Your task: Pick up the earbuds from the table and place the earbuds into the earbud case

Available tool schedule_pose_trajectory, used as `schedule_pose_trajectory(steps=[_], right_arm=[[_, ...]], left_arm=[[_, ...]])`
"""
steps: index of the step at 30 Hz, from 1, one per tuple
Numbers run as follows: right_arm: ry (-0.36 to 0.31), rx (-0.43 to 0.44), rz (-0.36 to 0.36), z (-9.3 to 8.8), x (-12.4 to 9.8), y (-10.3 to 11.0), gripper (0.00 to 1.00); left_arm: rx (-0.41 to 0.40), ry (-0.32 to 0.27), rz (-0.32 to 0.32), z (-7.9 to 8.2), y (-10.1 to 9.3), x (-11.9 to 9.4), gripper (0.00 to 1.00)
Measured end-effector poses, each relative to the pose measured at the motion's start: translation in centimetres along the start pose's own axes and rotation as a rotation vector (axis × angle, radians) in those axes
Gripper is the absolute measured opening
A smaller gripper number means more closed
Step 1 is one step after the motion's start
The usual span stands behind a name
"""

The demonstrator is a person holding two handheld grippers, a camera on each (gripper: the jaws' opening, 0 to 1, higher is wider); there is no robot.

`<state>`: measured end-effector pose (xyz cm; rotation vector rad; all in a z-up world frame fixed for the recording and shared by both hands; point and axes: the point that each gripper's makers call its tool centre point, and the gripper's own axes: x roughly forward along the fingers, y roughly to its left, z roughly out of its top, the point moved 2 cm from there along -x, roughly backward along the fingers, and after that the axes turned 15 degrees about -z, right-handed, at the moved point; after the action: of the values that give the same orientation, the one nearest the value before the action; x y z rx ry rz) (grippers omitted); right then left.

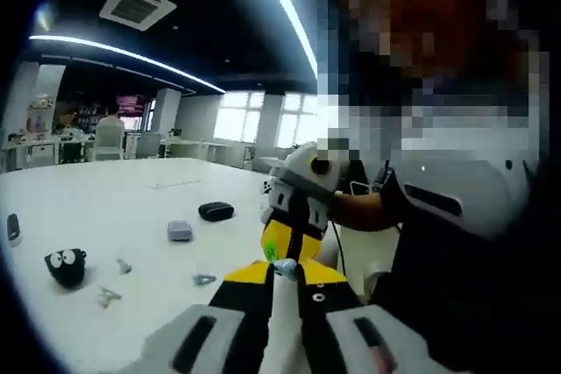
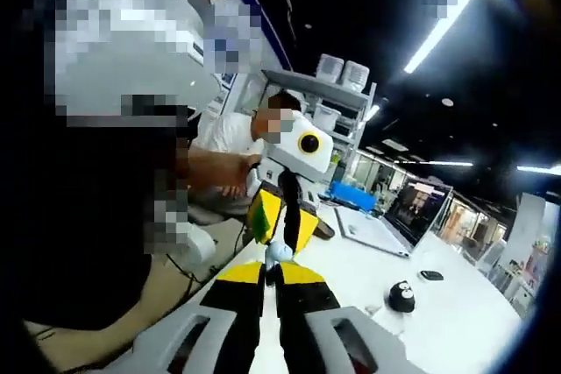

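Both grippers pinch one small glossy earbud [image 1: 285, 267].

— What is laid on the white table [image 1: 105, 208] in the left gripper view?
— A small grey rectangular case [image 1: 179, 230] is set just left of a dark oval pouch [image 1: 216, 210]; a black round googly-eyed toy [image 1: 66, 266] is placed nearer, far left.
— And in the right gripper view?
— An open silver laptop [image 2: 394, 221] is stood behind a black round toy [image 2: 401, 296].

Open white table [image 1: 131, 208] around scattered small items; person [image 1: 456, 243] blocks beyond grippers.
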<state>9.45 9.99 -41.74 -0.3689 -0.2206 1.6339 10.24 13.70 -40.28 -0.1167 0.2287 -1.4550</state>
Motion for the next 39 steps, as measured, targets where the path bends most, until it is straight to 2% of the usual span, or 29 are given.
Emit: schedule_pose_trajectory(steps=[2,3,4,5,6,7,8,9,10,11,12,13,15,16,17,19,21,23,25,26,31,32,34,36,37,39], right_arm=[[0.009,-0.008,0.009,-0.1,0.0,0.1,0.04],[0.053,-0.065,0.04,-0.9,0.0,0.4,0.0],[0.041,-0.041,0.027,-0.7,0.1,0.3,0.01],[0.003,-0.003,0.039,-0.1,0.1,0.5,0.01],[0.005,-0.013,0.037,-0.1,0.0,0.3,0.01],[0.009,-0.019,0.031,-0.1,0.1,0.2,0.01],[0.041,-0.025,0.013,-0.6,0.3,-0.2,0.01],[0.124,-0.037,-0.018,-2.0,0.4,-0.9,0.01],[0.18,-0.037,-0.062,-3.2,0.5,-1.5,0.01],[0.273,0.001,-0.088,-5.2,-0.1,-1.6,0.01],[0.32,-0.006,-0.113,-6.5,-0.9,-1.8,0.01],[0.356,0.041,-0.148,-7.6,-1.8,-2.1,0.01],[0.428,0.052,-0.242,-8.9,-3.9,-3.3,0.01],[0.421,0.043,-0.284,-8.8,-4.7,-3.8,0.02],[0.412,0.053,-0.307,-8.6,-5.1,-4.0,0.02],[0.351,0.091,-0.355,-7.8,-6.2,-4.1,0.02],[0.355,0.111,-0.383,-8.0,-7.0,-4.0,0.04],[0.371,0.11,-0.408,-8.4,-7.5,-3.8,0.06],[0.375,0.1,-0.411,-8.4,-7.8,-3.4,0.06],[0.365,0.103,-0.419,-8.2,-7.8,-3.4,0.06],[0.337,0.106,-0.428,-6.8,-7.4,-3.0,0.07],[0.336,0.104,-0.428,-6.7,-7.4,-3.0,0.07],[0.313,0.091,-0.442,-5.2,-7.9,-2.5,0.08],[0.275,0.096,-0.445,-3.8,-8.5,-1.7,0.09],[0.248,0.114,-0.43,-2.9,-8.6,-0.8,0.09],[0.215,0.191,-0.329,-1.3,-8.8,2.3,0.1]], left_arm=[[-0.002,0.006,-0.004,-0.1,0.0,0.1,0.1],[0.008,0.001,-0.032,0.0,-0.4,0.1,0.03],[0.004,-0.008,-0.024,0.1,-0.4,-0.1,0.03],[0.004,-0.008,-0.022,0.0,-0.5,-0.1,0.03],[0.017,0.017,-0.025,-0.3,-0.5,0.3,0.03],[0.014,0.069,-0.019,-1.2,-0.4,0.4,0.03],[0.016,0.099,0.019,-1.8,0.3,0.5,0.03],[0.002,0.081,0.078,-2.2,1.3,0.5,0.04],[-0.057,0.026,0.113,-2.9,1.9,0.2,0.04],[-0.075,-0.006,0.093,-3.5,1.7,0.1,0.04],[-0.08,-0.021,0.103,-4.0,1.8,-0.1,0.04],[-0.064,-0.055,0.116,-3.7,1.9,-0.2,0.04],[-0.084,-0.189,0.106,-2.6,2.0,-0.4,0.04],[-0.073,-0.222,0.106,-2.3,2.1,-0.4,0.04],[-0.07,-0.222,0.093,-2.4,1.9,-0.2,0.04],[-0.066,-0.204,0.082,-2.7,1.9,0.4,0.05],[-0.068,-0.156,0.048,-3.3,1.7,1.5,0.05],[-0.059,-0.106,-0.022,-3.5,0.5,2.9,0.06],[-0.033,-0.003,-0.118,-4.2,-1.6,4.2,0.06],[-0.034,0.061,-0.135,-4.8,-2.3,4.8,0.06],[-0.034,0.286,-0.159,-7.8,-4.3,6.2,0.12],[-0.032,0.296,-0.165,-8.0,-4.5,6.3,0.12],[-0.031,0.331,-0.213,-8.8,-6.4,6.8,0.12],[-0.043,0.334,-0.222,-9.2,-7.2,7.1,0.12],[-0.046,0.334,-0.225,-9.5,-7.5,7.3,0.13],[-0.057,0.341,-0.225,-10.2,-8.1,7.2,0.14]])
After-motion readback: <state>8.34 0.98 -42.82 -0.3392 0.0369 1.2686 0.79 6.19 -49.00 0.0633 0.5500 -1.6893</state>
